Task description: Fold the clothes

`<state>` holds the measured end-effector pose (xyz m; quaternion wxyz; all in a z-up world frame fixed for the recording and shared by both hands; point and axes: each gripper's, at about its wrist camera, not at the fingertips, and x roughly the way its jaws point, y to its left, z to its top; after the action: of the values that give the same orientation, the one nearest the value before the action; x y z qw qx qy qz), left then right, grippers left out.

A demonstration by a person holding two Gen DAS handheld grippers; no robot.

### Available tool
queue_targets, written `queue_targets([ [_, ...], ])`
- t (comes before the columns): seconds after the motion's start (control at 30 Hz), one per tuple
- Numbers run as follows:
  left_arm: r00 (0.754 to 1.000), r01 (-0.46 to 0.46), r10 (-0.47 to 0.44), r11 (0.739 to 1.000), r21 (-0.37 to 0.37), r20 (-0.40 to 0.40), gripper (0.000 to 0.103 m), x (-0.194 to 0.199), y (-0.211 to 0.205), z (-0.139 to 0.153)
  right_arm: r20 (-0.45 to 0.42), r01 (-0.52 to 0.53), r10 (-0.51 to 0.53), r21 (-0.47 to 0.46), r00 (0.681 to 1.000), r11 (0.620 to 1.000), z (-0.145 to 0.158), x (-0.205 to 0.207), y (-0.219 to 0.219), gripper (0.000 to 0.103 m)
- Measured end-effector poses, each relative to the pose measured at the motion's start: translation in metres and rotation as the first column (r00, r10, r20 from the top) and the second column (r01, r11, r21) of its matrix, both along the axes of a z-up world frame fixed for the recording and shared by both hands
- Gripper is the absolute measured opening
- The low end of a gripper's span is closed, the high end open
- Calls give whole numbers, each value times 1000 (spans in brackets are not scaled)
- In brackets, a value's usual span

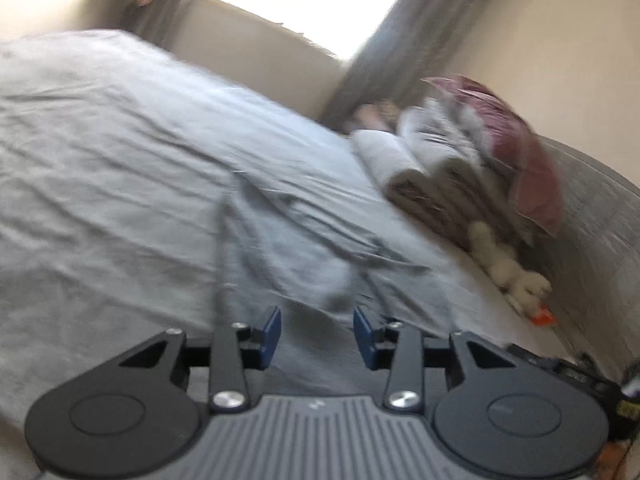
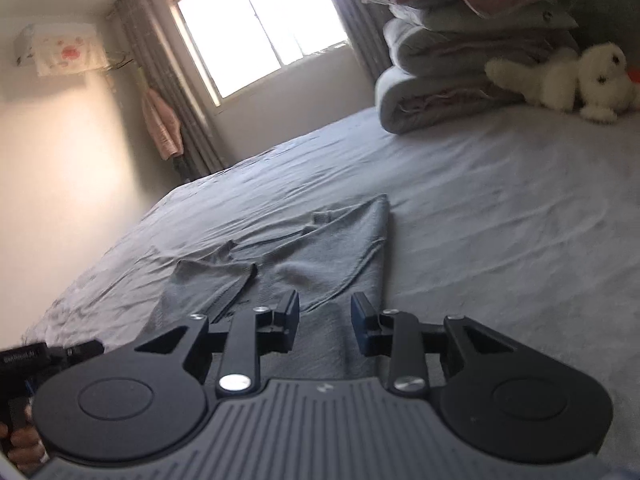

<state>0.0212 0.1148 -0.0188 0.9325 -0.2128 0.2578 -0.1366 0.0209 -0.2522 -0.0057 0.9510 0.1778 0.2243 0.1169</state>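
Hovering | left claw point(image 1: 317, 332), right claw point(image 2: 325, 322) part-open (empty) | above grey garment point(image 2: 320, 256)

One grey garment point(image 2: 304, 256), one plush toy point(image 2: 576, 80).

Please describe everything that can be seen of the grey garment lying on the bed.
The grey garment is a soft, knit-looking piece lying flat on the bed sheet, partly folded, with a narrow flap laid over its near left part and small creases. Its far corner points toward the window. The right gripper stands open above its near edge, pads not pressing it. What kind of clothing it is cannot be told.
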Motion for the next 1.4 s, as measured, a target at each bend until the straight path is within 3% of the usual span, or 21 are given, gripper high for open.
queue_targets([
  [0.13, 998, 69, -69, 994, 82, 0, 41, -9, -20, -4, 9, -80, 81, -101, 997, 992, -2, -16, 24, 33],
  [0.23, 997, 64, -57, 987, 150, -47, 41, -12, -24, -14, -34, -122, 118, -157, 992, 980, -12, -22, 33, 33],
  [0.37, 998, 19, -10, 991, 130, -66, 38, -16, -13, -19, -84, -104, 88, -204, 993, 973, -23, -23, 24, 33],
  [0.53, 998, -31, 36, 995, 96, -53, 43, -25, 1, -6, -78, -86, 78, -112, 994, 990, -6, -28, 6, 38],
  [0.67, 984, -79, 89, 995, 67, -157, 45, -21, 18, -8, -144, -56, 54, -9, 988, 998, -6, -22, -11, 43],
  [0.77, 966, -58, 62, 998, 22, -252, 50, -17, 32, -15, -233, -17, 38, 93, 972, 996, -17, -15, -27, 43],
  [0.87, 957, -40, 23, 998, -50, -289, 50, -17, 43, -20, -298, 21, 51, 232, 953, 973, -30, -11, -45, 43],
  [1.0, 939, -7, -51, 986, -165, -341, 49, -12, 52, -28, -347, 41, 115, 413, 931, 910, -42, -4, -59, 43],
  [1.17, 927, 2, -90, 972, -236, -363, 48, -7, 51, -38, -376, 8, 175, 438, 910, 899, -47, 3, -50, 34],
  [1.33, 929, -48, -55, 963, -267, -366, 18, -9, 43, -48, -381, 11, 175, 438, 908, 899, -50, 6, -43, 19],
  [1.4, 927, -91, -26, 952, -291, -373, 13, -11, 41, -52, -379, 19, 168, 442, 910, 897, -51, 5, -42, 14],
])
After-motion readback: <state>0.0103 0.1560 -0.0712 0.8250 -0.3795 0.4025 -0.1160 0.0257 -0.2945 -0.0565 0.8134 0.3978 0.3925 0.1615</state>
